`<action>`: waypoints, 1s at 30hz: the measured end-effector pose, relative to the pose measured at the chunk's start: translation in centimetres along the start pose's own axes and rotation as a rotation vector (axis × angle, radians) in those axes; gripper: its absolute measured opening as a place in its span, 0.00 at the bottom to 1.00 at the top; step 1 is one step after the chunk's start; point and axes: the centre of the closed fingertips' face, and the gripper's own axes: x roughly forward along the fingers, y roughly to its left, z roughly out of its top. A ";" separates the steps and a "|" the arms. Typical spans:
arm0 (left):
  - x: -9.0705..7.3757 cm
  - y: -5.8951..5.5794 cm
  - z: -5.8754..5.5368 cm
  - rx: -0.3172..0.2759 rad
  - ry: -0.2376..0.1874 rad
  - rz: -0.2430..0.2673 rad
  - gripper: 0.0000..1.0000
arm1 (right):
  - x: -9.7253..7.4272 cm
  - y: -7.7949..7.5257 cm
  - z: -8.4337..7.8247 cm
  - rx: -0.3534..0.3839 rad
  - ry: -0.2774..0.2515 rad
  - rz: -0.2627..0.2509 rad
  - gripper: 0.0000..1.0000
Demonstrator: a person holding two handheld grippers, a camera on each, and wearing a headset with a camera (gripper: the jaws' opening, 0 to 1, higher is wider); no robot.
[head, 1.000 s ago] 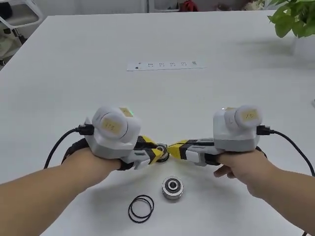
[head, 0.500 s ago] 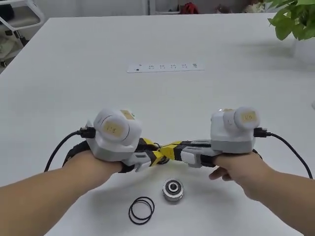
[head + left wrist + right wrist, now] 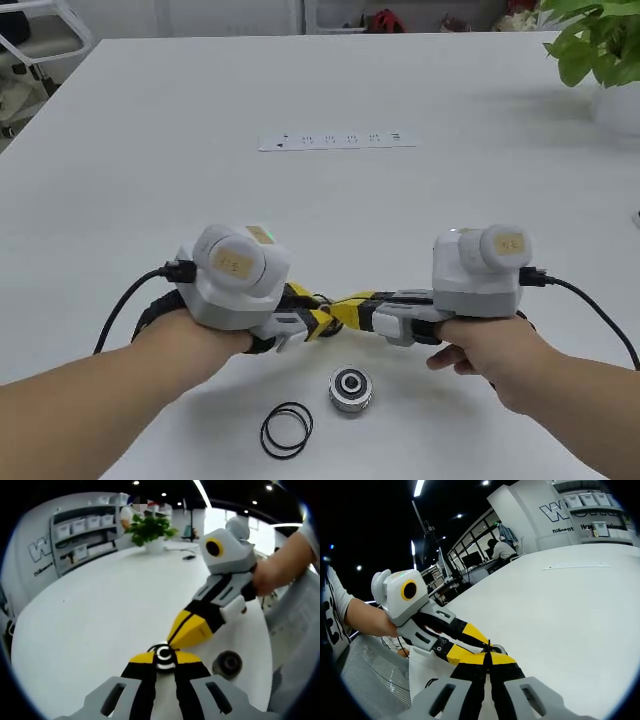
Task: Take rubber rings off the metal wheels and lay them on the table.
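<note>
Nearest, two black rubber rings (image 3: pixel 287 428) and a bare round metal wheel (image 3: pixel 351 387) lie on the white table (image 3: pixel 320 200). Beyond, the left gripper (image 3: pixel 164 660) clamps a small ringed wheel (image 3: pixel 163 652); the right gripper (image 3: pixel 487 660), jaws together, meets its rim. Advise peeling outward, wheel held firm.

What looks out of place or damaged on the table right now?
Nothing stands out. Two rubber rings lie flat, overlapping, beside a metal wheel on the table. The left gripper and right gripper meet at a second wheel.
</note>
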 end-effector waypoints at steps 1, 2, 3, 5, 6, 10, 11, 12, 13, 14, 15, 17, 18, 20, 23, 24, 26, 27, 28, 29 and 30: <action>-0.1 0.0 0.0 -0.003 0.001 -0.003 0.15 | 0.0 0.0 0.0 0.001 -0.001 0.001 0.00; -0.1 -0.2 -0.1 -0.006 0.003 -0.012 0.19 | 0.0 0.1 0.1 0.001 -0.002 0.002 0.00; -0.2 -0.3 -0.1 -0.006 0.002 -0.021 0.22 | -0.1 0.1 0.2 0.002 -0.004 0.005 0.00; -0.4 -0.5 -0.1 -0.008 0.001 -0.027 0.24 | -0.1 0.1 0.3 0.006 -0.007 0.006 0.00; -0.6 -0.5 -0.1 -0.009 -0.002 -0.029 0.24 | -0.2 0.1 0.3 0.007 -0.008 0.006 0.00; -1.3 -0.5 0.5 -0.025 -0.027 -0.035 0.26 | -0.4 0.2 0.6 0.015 -0.016 0.010 0.00; -1.5 -0.5 0.6 -0.027 -0.032 -0.037 0.26 | -0.4 0.2 0.6 0.017 -0.018 0.012 0.00; -1.6 -0.5 0.7 -0.027 -0.035 -0.037 0.27 | -0.4 0.2 0.7 0.020 -0.020 0.014 0.00; -1.9 -0.4 0.8 -0.027 -0.042 -0.035 0.29 | -0.5 0.2 0.8 0.023 -0.023 0.017 0.00; -2.0 -0.3 0.8 -0.028 -0.046 -0.034 0.30 | -0.5 0.3 0.9 0.025 -0.025 0.019 0.00; -2.3 -0.2 0.9 -0.030 -0.053 -0.029 0.32 | -0.5 0.4 1.0 0.027 -0.027 0.022 0.00; -2.7 -0.1 1.0 -0.033 -0.057 -0.029 0.33 | -0.5 0.5 1.1 0.028 -0.031 0.025 0.00; -2.9 0.0 1.0 -0.036 -0.058 -0.031 0.34 | -0.5 0.5 1.2 0.031 -0.033 0.028 0.00; -3.4 0.0 0.9 -0.036 -0.060 -0.033 0.35 | -0.4 0.7 1.3 0.033 -0.034 0.032 0.00; -4.1 0.0 0.7 -0.036 -0.062 -0.036 0.37 | -0.5 1.1 1.4 0.035 -0.038 0.038 0.00; -4.2 0.0 0.6 -0.035 -0.062 -0.036 0.39 | -0.5 1.2 1.5 0.035 -0.038 0.040 0.00; -4.6 -0.1 0.6 -0.032 -0.062 -0.037 0.41 | -0.5 1.4 1.6 0.035 -0.040 0.045 0.00; -4.8 -0.1 0.6 -0.031 -0.064 -0.037 0.43 | -0.5 1.4 1.6 0.035 -0.041 0.047 0.00; -5.1 -0.1 0.7 -0.030 -0.069 -0.036 0.43 | -0.5 1.5 1.7 0.034 -0.042 0.052 0.00; -5.3 -0.1 0.8 -0.032 -0.074 -0.036 0.44 | -0.4 1.7 1.8 0.036 -0.043 0.057 0.00; -5.5 -0.3 0.9 -0.034 -0.081 -0.037 0.45 | -0.4 1.9 1.9 0.038 -0.044 0.065 0.00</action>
